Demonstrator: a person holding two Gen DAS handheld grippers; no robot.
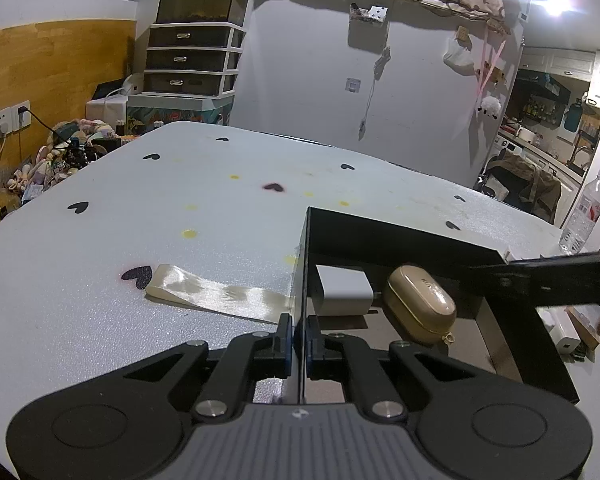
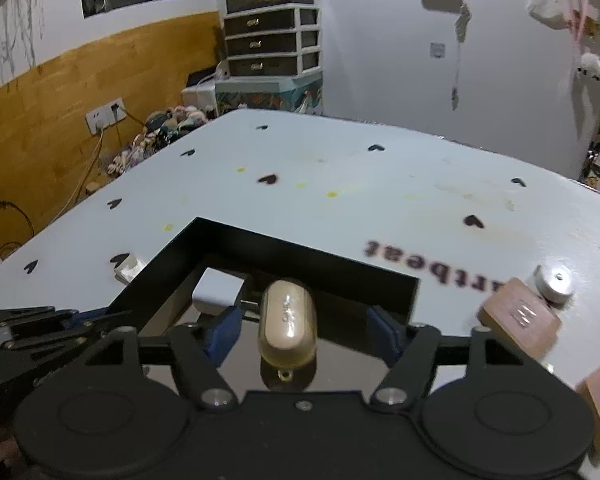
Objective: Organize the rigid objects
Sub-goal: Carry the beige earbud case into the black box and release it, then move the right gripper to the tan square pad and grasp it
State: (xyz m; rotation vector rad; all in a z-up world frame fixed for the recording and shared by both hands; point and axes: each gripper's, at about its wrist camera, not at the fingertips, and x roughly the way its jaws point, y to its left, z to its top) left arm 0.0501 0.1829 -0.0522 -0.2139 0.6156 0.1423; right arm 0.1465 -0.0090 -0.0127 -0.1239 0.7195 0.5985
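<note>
Right wrist view: the right tongs are wide around the hard, slippery gold case inside the box, best pinched on its long sides, while the left tongs squeeze the box wall.

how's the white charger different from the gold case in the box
The white charger is a blocky, matte cube; the gold case is a rounded, glossy capsule. The gold case is longer and has a small ring at one end; the charger has none visible. Both lie inside the black box, side by side.
</note>
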